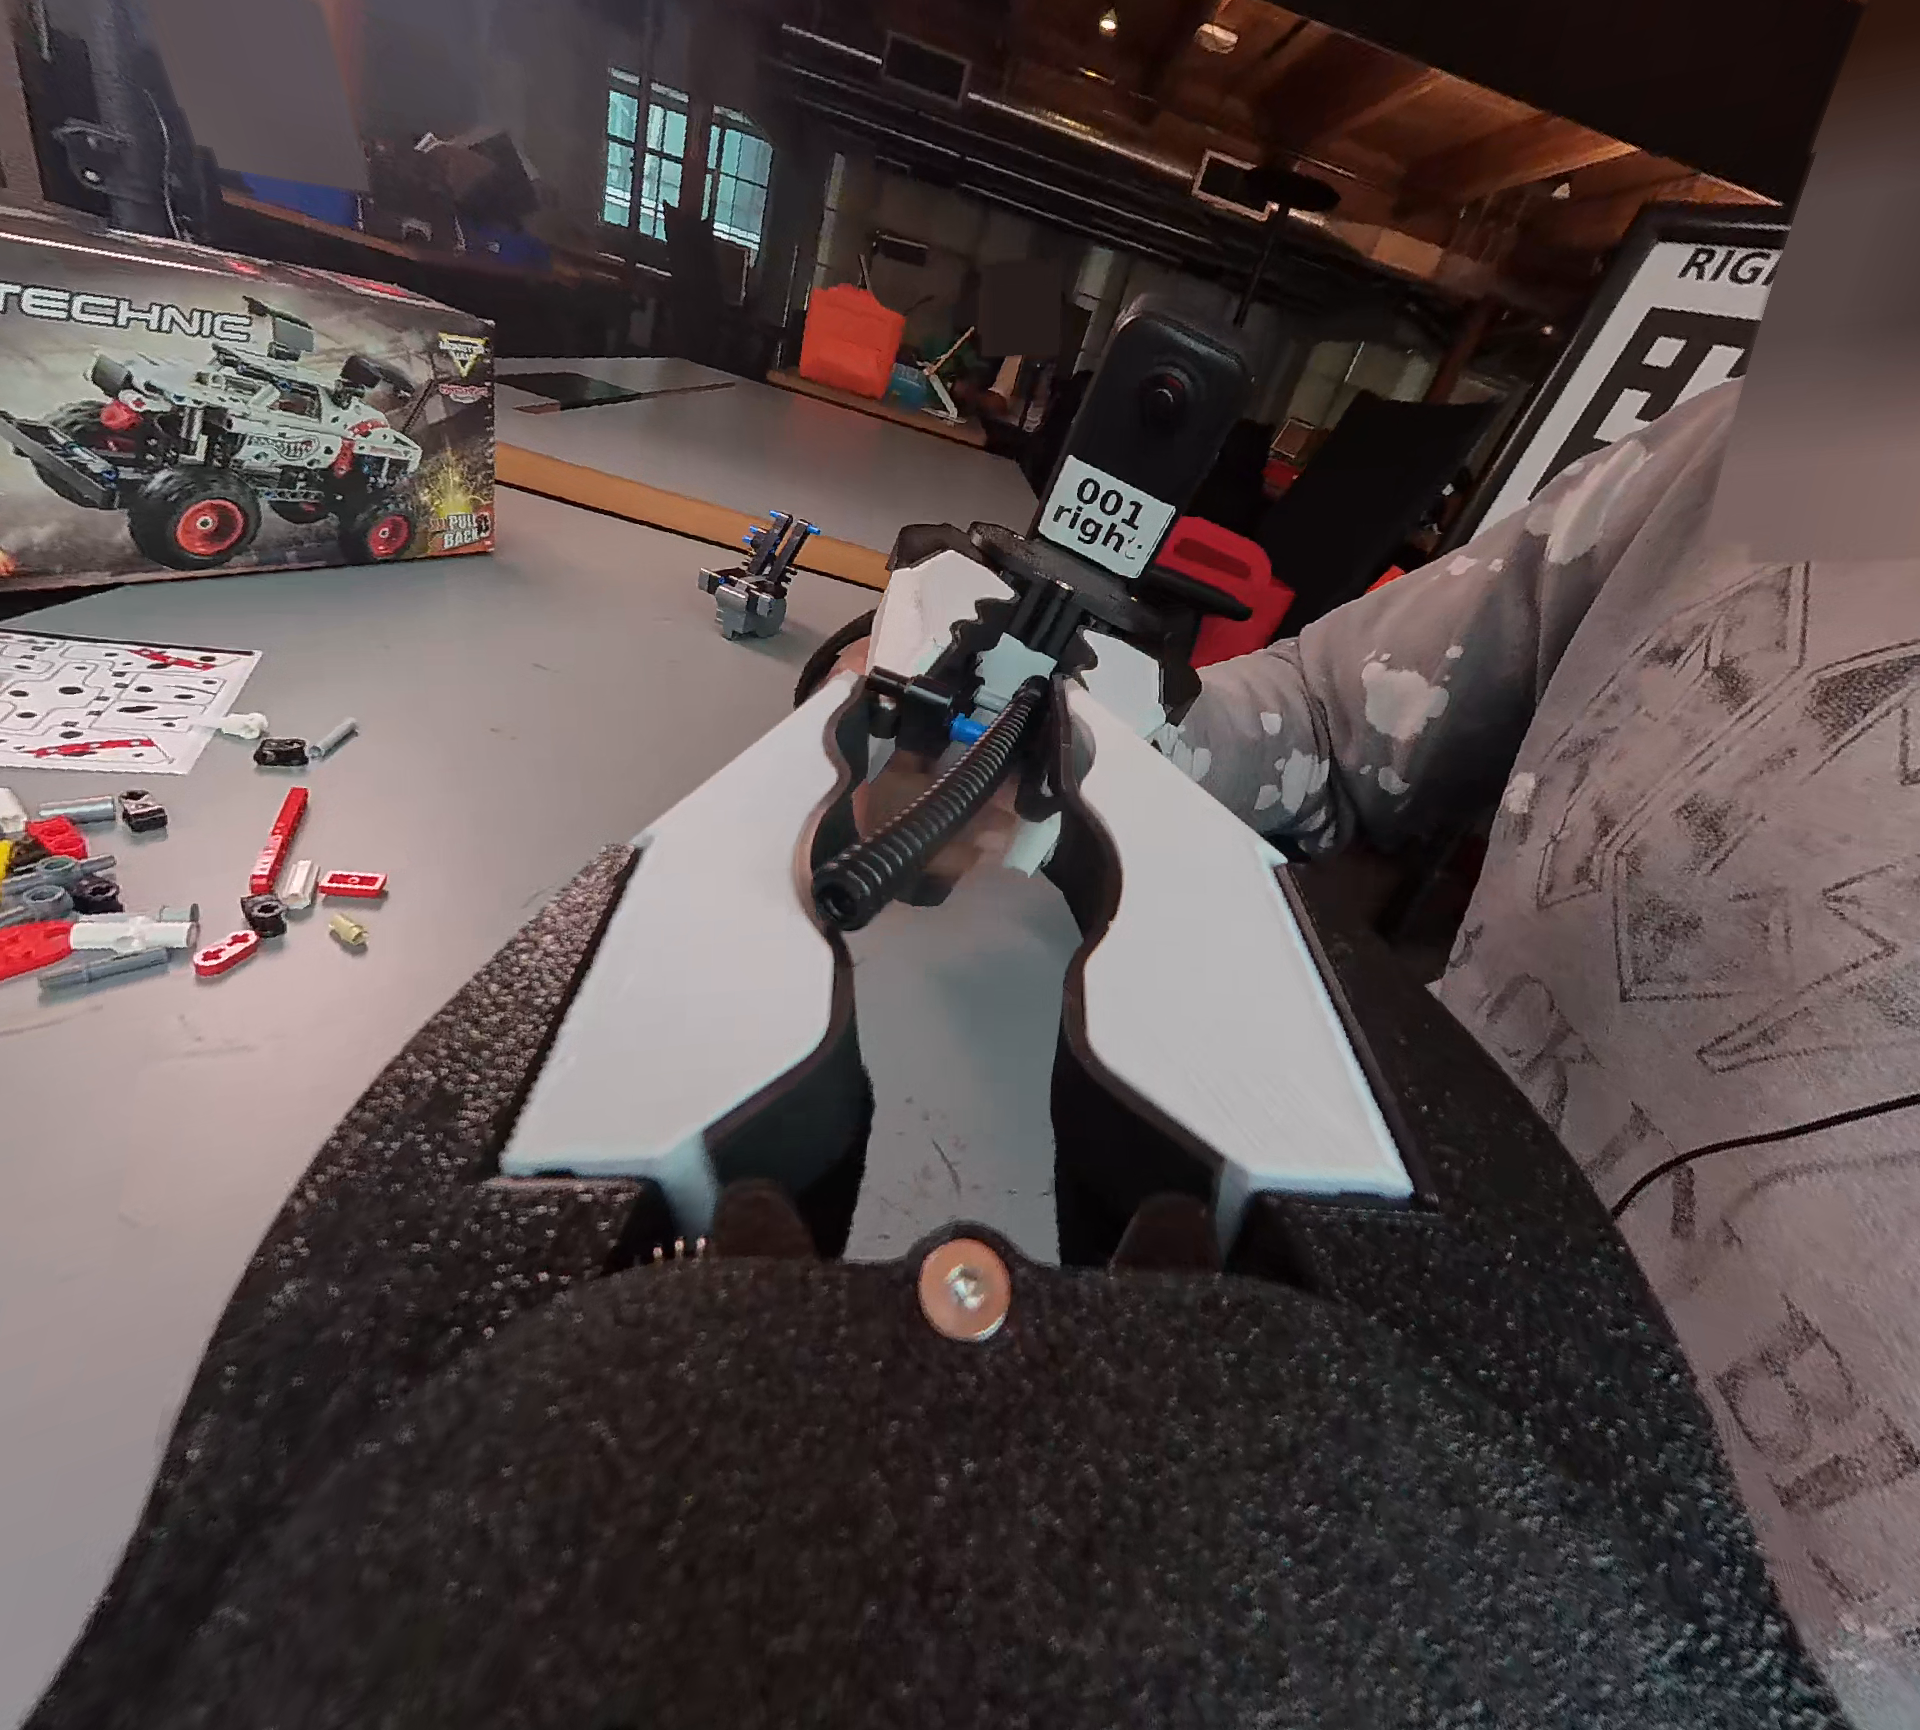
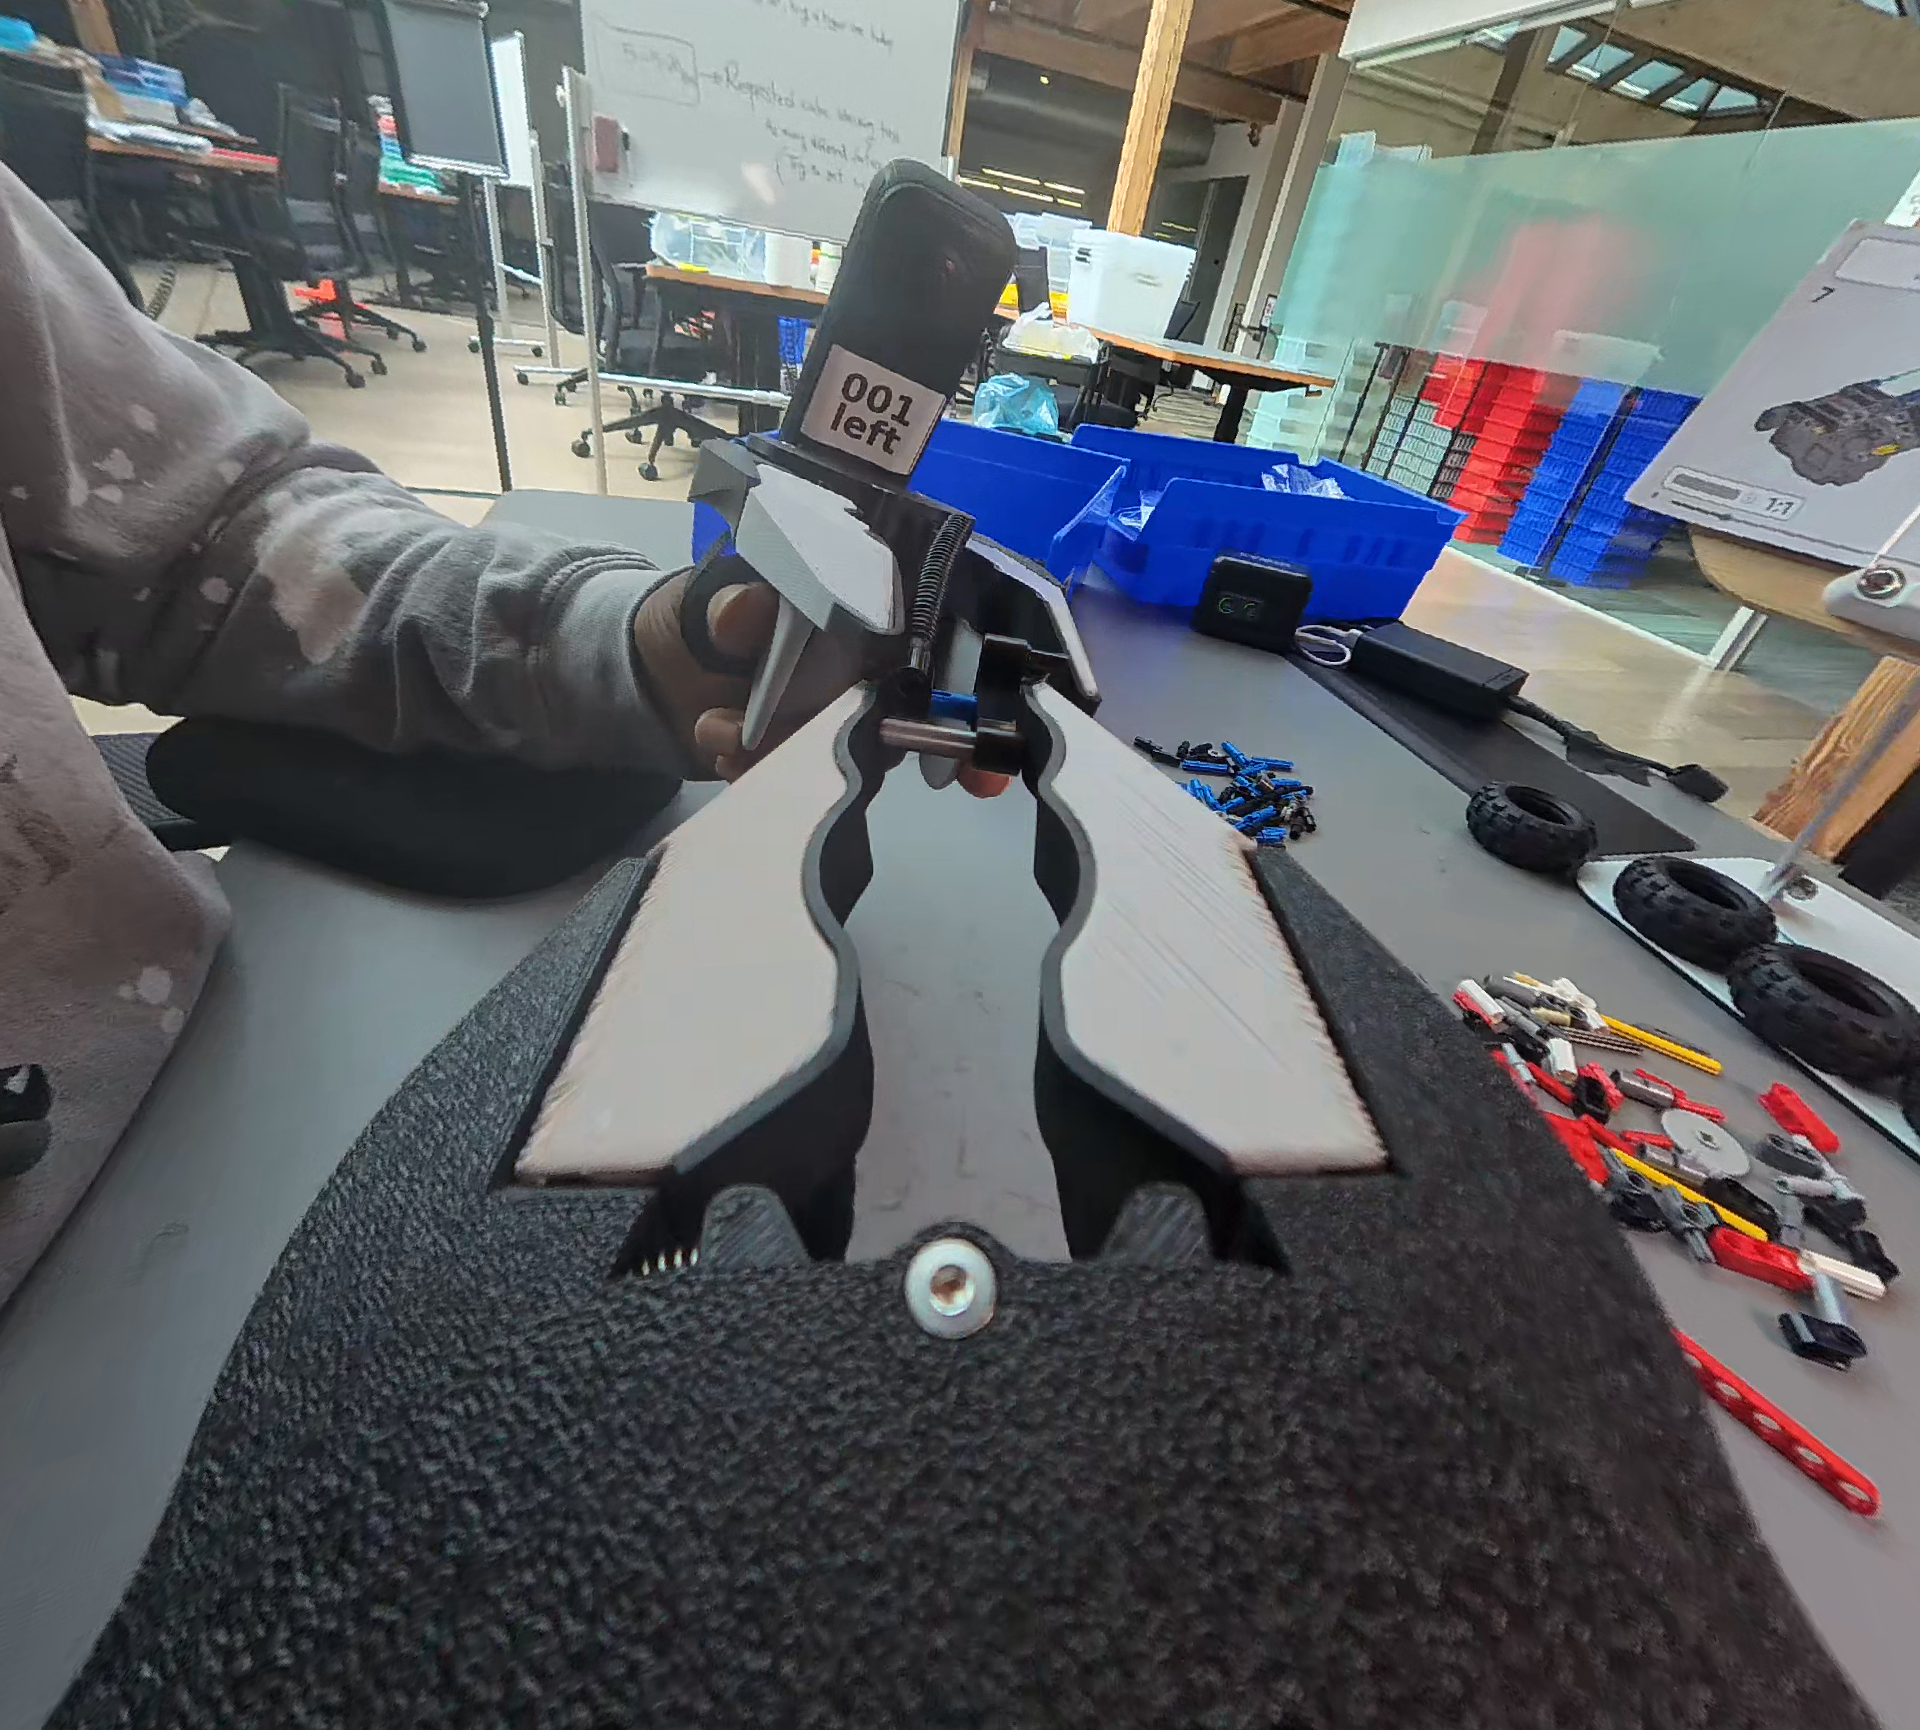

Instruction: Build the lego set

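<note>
**So: both grippers meet tip to tip on one small assembly**

Left gripper [image 1: 951, 735] fingers clamped on the ribbed black hose [image 1: 925, 818] end of the assembly [image 2: 961, 714]; right gripper [image 2: 951, 730] fingers pinched on its black connector and grey pin; all held above the table [image 1: 520, 693]; loose parts [image 2: 1683, 1150] right of the assembly, tyres [image 2: 1694, 911] beyond them; box [image 1: 229, 423] far left of the assembly, sticker sheet [image 1: 94, 693] in front of the box; small grey sub-build [image 1: 753, 589] behind on the table.

Left gripper [image 1: 961, 750] with pale grey wavy-edged fingers [image 1: 727, 953] black-lined inside, textured black body, silver screw [image 1: 963, 1290] behind the fingers, right gripper [image 2: 951, 735] alike, grey paint-flecked sleeve [image 2: 343, 579] beside it
</note>
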A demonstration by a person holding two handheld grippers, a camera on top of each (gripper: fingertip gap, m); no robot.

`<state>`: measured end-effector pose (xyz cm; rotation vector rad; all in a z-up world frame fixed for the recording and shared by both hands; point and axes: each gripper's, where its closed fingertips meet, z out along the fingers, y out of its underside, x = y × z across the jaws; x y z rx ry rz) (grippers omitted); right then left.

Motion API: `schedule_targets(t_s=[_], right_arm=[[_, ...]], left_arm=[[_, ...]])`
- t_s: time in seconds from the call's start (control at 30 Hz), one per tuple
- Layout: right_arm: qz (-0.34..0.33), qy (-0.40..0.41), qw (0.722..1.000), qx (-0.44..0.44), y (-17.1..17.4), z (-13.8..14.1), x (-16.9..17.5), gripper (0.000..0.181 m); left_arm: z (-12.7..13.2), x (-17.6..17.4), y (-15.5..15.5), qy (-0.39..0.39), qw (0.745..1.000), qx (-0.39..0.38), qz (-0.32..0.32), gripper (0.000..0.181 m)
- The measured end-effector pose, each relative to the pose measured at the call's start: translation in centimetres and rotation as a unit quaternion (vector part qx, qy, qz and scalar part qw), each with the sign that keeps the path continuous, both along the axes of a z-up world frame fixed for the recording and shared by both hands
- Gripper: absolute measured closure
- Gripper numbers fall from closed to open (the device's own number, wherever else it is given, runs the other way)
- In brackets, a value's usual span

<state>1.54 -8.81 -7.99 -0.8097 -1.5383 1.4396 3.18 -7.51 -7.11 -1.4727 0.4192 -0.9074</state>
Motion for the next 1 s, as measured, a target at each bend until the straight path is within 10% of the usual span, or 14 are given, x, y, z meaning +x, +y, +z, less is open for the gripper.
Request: schedule_targets(t_s=[1.0], right_arm=[[-0.019, 0.014, 0.999, -0.033, 0.3, 2.0, 0.4, 0.141]], left_arm=[[2.5, -1.3, -0.1, -0.090, 0.993, 0.057, 0.044, 0.148]])
